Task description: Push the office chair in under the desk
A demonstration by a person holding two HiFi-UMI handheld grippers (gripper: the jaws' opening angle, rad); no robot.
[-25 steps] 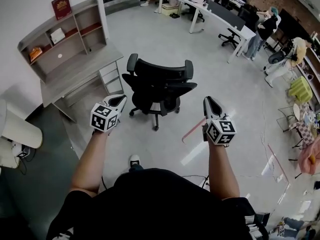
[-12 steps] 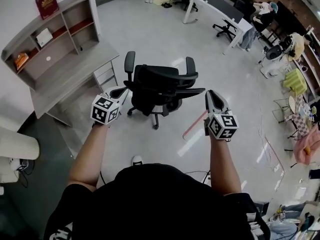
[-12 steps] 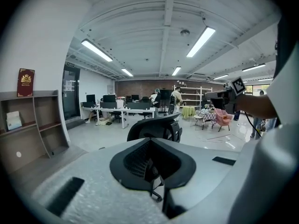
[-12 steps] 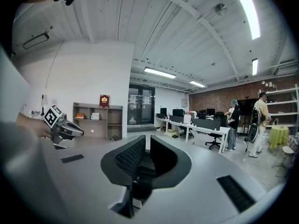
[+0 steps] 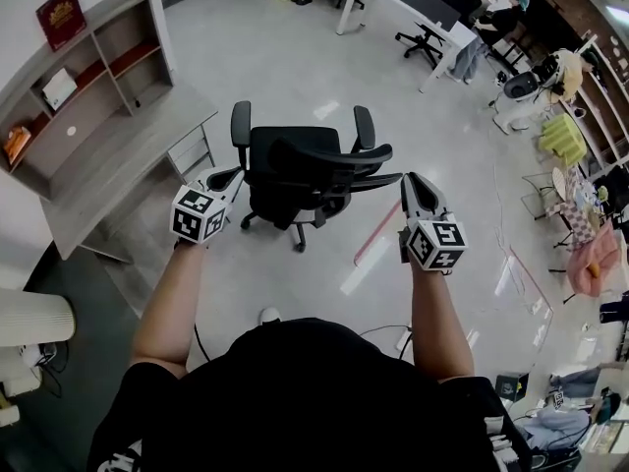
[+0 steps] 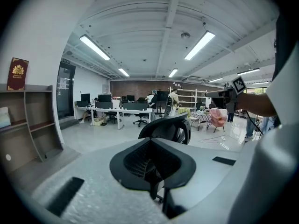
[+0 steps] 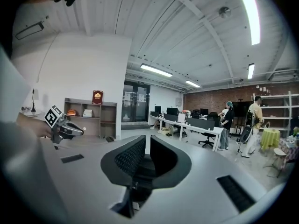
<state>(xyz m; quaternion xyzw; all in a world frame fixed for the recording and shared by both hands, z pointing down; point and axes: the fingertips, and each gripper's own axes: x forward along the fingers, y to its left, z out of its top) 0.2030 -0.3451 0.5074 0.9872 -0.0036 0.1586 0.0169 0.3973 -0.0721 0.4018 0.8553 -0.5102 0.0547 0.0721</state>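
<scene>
L tool (image 5: pixel 232 175) jaws together, R tool (image 5: pixel 412 181) a narrow slit, flanking black mesh office chair (image 5: pixel 300 165). Off-centre shove cld swivel it askew into grey table (image 5: pixel 118 165) at 10 o'clock.

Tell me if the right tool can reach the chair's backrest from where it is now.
Probably yes. In the head view the right tool sits close beside the backrest end of the chair, with nothing between them; whether it touches is unclear.
</scene>
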